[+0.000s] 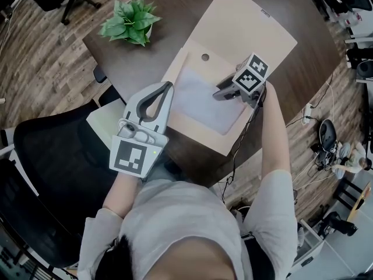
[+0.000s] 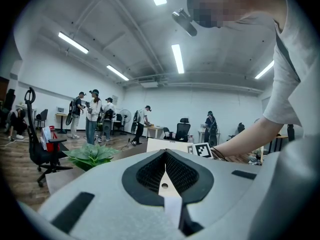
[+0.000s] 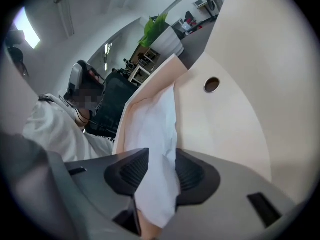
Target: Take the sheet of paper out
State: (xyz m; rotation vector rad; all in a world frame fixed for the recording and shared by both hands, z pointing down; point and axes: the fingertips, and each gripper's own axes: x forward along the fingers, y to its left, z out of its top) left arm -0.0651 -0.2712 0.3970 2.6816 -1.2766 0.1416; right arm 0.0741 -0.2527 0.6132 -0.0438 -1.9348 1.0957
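- Head view: a tan folder (image 1: 256, 34) lies open on the dark bench (image 1: 140, 63), with the sheet of paper (image 1: 198, 101) still lying in its lower half. The left tongs (image 1: 169, 86) reach to the folder's near left corner. The right tongs (image 1: 224, 94) come in over the sheet's right edge. A potted plant (image 1: 131, 21) stands well apart at the far corner (no part in this).
- Left gripper view: the left tongs (image 2: 165, 154) are closed with their tips together, and the folder (image 2: 165, 145) sits right at those tips. They seem to pinch its corner and pin it (the contact itself is hard to see here).
- Right gripper view: the right tongs (image 3: 157, 171) have the sheet of paper (image 3: 152, 129) between their pads. The jaws stand fairly wide, with the bowed paper filling the gap and touching both pads, so I read it as a light hold. The rest of the sheet runs back into the folder (image 3: 225, 124), beside the round hole (image 3: 212, 84).
- Step in hand, as I judge it: the sheet is gripped but not yet drawn out.
- Next move: firm up the right hold (it looks loose). Then pull the sheet along its own plane, away from the pocket, while the left tongs keep the folder from sliding along. A crooked pull could crease or tear it.
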